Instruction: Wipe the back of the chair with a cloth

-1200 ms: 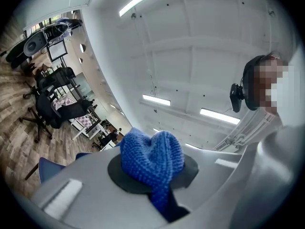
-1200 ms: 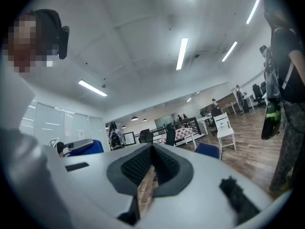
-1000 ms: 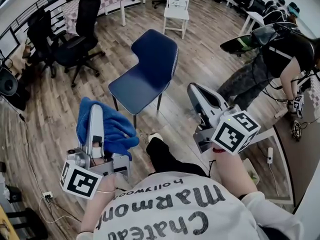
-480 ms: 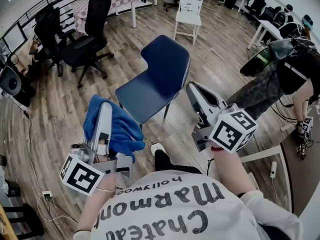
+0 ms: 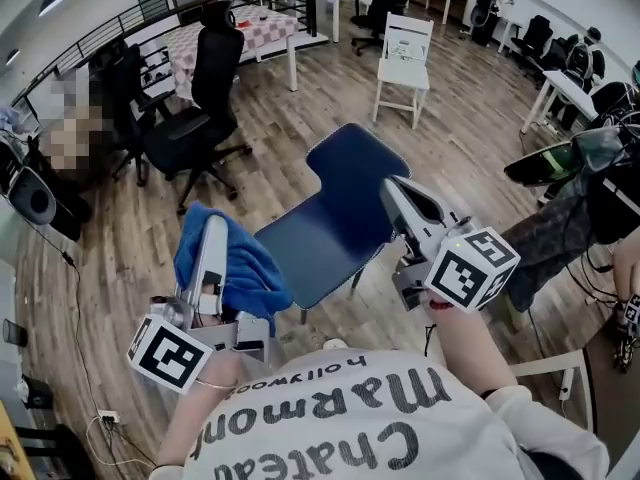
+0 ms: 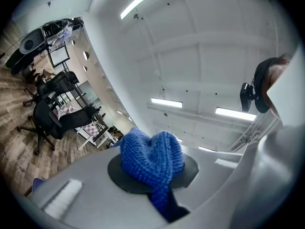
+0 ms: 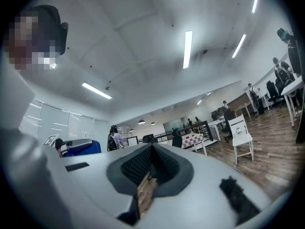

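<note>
A dark blue chair (image 5: 335, 218) stands on the wood floor just ahead of me, its back (image 5: 362, 163) on the far right side. My left gripper (image 5: 212, 230) is shut on a blue cloth (image 5: 235, 268), held low at the left, short of the chair's seat. In the left gripper view the blue cloth (image 6: 151, 159) bulges out from between the closed jaws. My right gripper (image 5: 397, 190) is shut with nothing in it and hovers over the seat's right edge, close to the chair's back.
Black office chairs (image 5: 205, 98) stand at the left, a white chair (image 5: 405, 63) beyond the blue one, a checkered table (image 5: 235, 33) at the far back. A person (image 5: 600, 188) bends over at the right. Cables (image 5: 90, 408) lie on the floor at lower left.
I have come closer to the blue chair; it now sits lower and larger in the head view, under the right gripper's tip. Both grippers keep their hold and pose.
</note>
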Action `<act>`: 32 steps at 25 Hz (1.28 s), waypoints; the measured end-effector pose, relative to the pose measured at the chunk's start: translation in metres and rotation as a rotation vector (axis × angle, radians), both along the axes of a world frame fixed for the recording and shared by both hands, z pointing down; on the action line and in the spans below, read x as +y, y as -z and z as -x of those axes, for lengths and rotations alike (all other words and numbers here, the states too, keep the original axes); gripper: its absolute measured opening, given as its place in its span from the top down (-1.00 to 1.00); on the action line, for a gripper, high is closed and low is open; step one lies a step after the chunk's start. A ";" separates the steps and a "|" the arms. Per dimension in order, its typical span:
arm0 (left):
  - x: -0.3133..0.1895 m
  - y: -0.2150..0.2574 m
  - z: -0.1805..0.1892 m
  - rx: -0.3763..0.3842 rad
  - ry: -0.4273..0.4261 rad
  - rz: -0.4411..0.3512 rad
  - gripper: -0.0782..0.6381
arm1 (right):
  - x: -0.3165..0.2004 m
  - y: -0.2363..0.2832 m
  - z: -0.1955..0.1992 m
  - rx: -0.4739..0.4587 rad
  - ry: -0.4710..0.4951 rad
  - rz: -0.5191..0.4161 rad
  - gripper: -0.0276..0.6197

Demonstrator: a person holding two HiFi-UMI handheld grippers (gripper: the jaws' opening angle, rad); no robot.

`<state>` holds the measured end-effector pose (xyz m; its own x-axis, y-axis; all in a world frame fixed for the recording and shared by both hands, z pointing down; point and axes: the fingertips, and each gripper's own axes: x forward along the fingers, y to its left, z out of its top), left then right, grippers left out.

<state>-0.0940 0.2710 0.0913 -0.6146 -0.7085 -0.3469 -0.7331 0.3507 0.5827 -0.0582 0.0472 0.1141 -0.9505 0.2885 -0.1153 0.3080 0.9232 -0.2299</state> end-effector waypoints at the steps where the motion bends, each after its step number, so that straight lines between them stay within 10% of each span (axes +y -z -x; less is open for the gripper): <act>1: -0.007 0.001 0.015 -0.001 -0.005 -0.001 0.69 | -0.007 0.000 0.014 0.000 -0.003 -0.002 0.88; 20: -0.087 -0.062 0.157 -0.026 -0.174 0.167 0.69 | -0.076 -0.102 0.168 0.209 -0.068 0.112 0.88; 32: -0.110 -0.063 0.270 -0.065 -0.521 0.222 0.69 | -0.071 -0.115 0.209 0.195 -0.421 0.225 0.88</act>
<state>-0.3638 0.1614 0.1543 -0.1472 -0.9725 -0.1806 -0.8737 0.0423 0.4846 -0.2670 -0.0242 0.2295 -0.9889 -0.1358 0.0606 -0.1485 0.8791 -0.4529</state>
